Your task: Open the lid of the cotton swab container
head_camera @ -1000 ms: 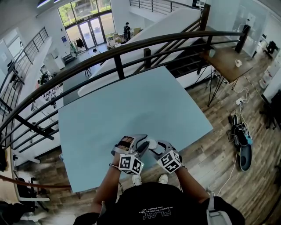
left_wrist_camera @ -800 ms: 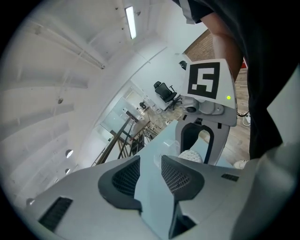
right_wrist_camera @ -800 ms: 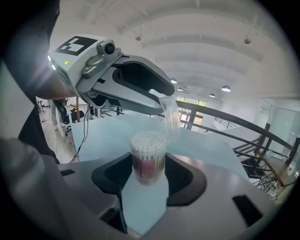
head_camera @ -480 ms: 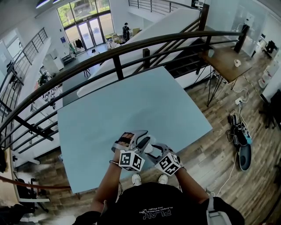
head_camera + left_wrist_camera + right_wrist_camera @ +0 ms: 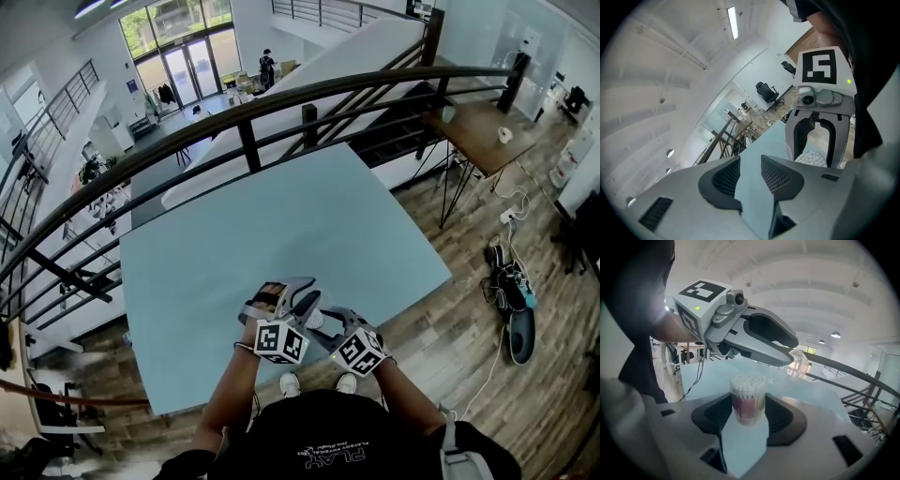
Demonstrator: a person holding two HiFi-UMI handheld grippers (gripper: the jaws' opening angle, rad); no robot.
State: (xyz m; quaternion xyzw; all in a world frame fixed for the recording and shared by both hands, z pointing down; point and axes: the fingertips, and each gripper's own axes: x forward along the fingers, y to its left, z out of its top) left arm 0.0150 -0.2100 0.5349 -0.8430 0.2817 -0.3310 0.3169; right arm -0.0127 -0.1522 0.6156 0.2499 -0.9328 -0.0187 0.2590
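Fingers (image 5: pixel 711 417) of the right gripper (image 5: pixel 748 405) clamp the clear cylindrical cotton swab container (image 5: pixel 748 394); the left gripper (image 5: pixel 750 161), jaws just narrowed, pinches its transparent plastic lid (image 5: pixel 800 364), already off: keep the container upright, draw the lid away slowly

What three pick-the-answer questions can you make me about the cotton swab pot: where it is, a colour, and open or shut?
1. Where is the cotton swab container? A. on the floor B. between the right gripper's fingers C. on a shelf
2. What colour is the table? A. light blue B. red C. black
3. How is the container's lid? A. screwed on B. off, held by the left gripper's fingers C. lying on the table

1 B: the fingers press its sides.
2 A: the head view shows a pale blue top.
3 B: the swab tips are bare, the clear lid apart from them.
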